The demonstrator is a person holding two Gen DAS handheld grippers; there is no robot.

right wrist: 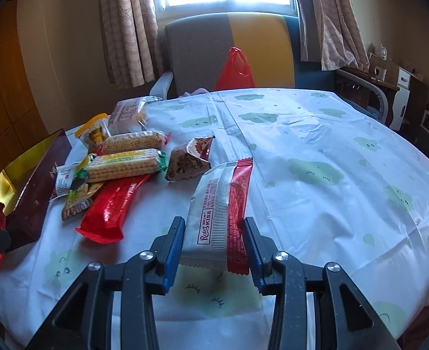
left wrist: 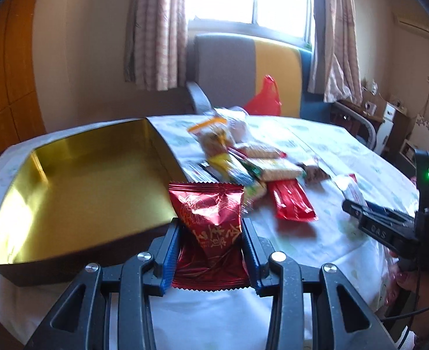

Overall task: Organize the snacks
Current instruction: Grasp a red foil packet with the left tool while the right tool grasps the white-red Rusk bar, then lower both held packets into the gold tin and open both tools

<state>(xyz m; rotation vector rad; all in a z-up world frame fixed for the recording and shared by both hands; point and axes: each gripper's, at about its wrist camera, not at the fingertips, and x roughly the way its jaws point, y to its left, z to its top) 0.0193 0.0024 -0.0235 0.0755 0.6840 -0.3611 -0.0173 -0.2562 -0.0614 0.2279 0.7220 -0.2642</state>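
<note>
My left gripper [left wrist: 211, 227] is shut on a dark red foil snack packet [left wrist: 210, 218] and holds it above the near right corner of the open gold-lined tin box [left wrist: 68, 180]. My right gripper [right wrist: 214, 227] is shut on a white and red Ralet Kiss packet [right wrist: 223, 204], lifted a little above the tablecloth. A pile of snacks lies on the table [right wrist: 316, 145] beside the box: two biscuit rolls [right wrist: 124, 166], a long red packet [right wrist: 112, 207], a brown packet [right wrist: 189, 160]. The right gripper also shows in the left wrist view [left wrist: 360, 207].
A grey, yellow and blue chair [right wrist: 229, 49] with a red plastic bag [right wrist: 236, 70] stands behind the table under the window. The box's dark outer wall [right wrist: 36, 189] is at the left of the right wrist view. A desk with small things [right wrist: 389, 87] is at the far right.
</note>
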